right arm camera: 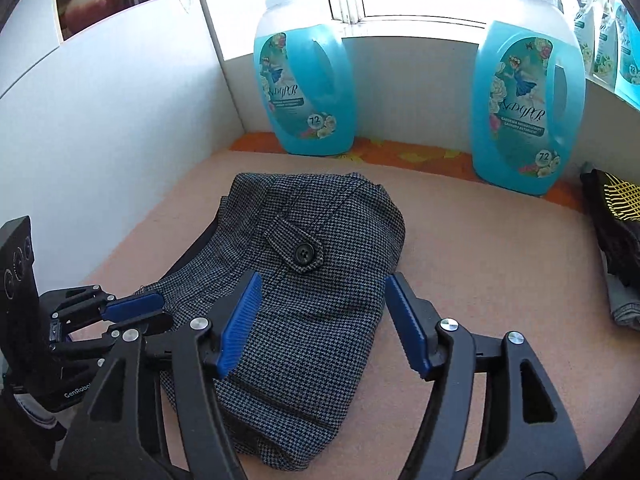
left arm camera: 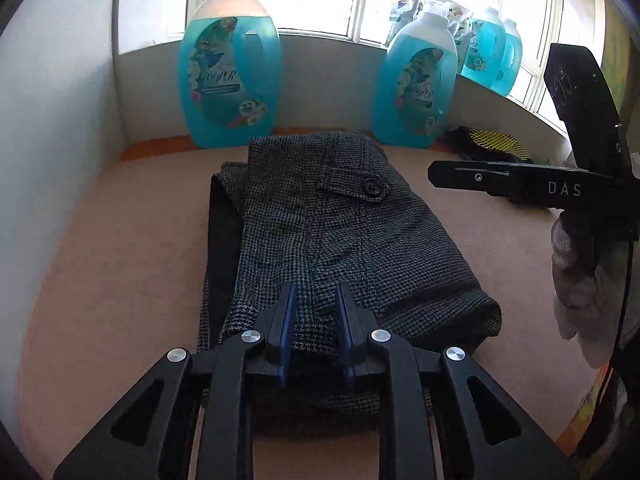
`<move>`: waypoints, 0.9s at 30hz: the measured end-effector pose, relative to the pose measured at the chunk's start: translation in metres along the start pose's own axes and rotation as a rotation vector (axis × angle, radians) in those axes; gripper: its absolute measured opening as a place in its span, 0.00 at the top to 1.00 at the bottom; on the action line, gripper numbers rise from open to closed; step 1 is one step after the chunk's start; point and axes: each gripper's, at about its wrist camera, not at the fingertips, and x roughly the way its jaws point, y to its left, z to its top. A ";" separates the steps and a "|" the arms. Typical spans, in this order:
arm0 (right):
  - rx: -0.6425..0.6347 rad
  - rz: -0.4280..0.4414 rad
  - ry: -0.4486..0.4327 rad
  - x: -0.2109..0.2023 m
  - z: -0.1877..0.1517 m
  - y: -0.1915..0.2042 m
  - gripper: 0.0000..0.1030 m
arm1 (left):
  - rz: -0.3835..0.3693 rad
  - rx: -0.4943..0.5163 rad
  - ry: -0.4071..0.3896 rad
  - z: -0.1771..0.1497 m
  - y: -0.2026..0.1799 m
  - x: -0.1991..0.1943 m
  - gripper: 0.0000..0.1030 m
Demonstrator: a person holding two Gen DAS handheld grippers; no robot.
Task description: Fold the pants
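Observation:
Grey houndstooth pants lie folded in a compact bundle on the pinkish table, with a buttoned pocket flap on top. They also show in the right wrist view. My left gripper sits over the near edge of the bundle, its jaws slightly apart with cloth between the blue pads; it also shows in the right wrist view at the pants' left side. My right gripper is open and empty above the bundle's near right part. In the left wrist view only its body shows at right.
Two big blue detergent bottles stand at the table's back by the window, more on the sill. A black and yellow item lies at the right. A white wall bounds the left.

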 end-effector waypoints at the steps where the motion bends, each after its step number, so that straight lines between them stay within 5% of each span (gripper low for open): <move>1: 0.010 0.005 0.015 0.008 0.003 -0.005 0.30 | 0.000 -0.009 0.018 -0.004 0.004 0.004 0.82; 10: 0.204 0.091 0.120 0.077 0.029 -0.069 0.28 | -0.024 -0.063 0.039 -0.020 0.015 0.006 0.82; 12: 0.240 0.142 0.126 0.088 0.029 -0.078 0.28 | -0.023 -0.081 0.017 -0.017 0.018 -0.005 0.74; 17: 0.291 0.254 0.137 0.105 0.031 -0.089 0.21 | -0.008 -0.190 0.010 -0.015 0.037 -0.031 0.35; 22: 0.327 0.316 0.150 0.121 0.031 -0.091 0.21 | -0.059 -0.381 0.102 -0.024 0.068 -0.030 0.35; 27: 0.350 0.359 0.149 0.126 0.029 -0.090 0.21 | -0.067 -0.462 0.188 -0.032 0.073 -0.013 0.35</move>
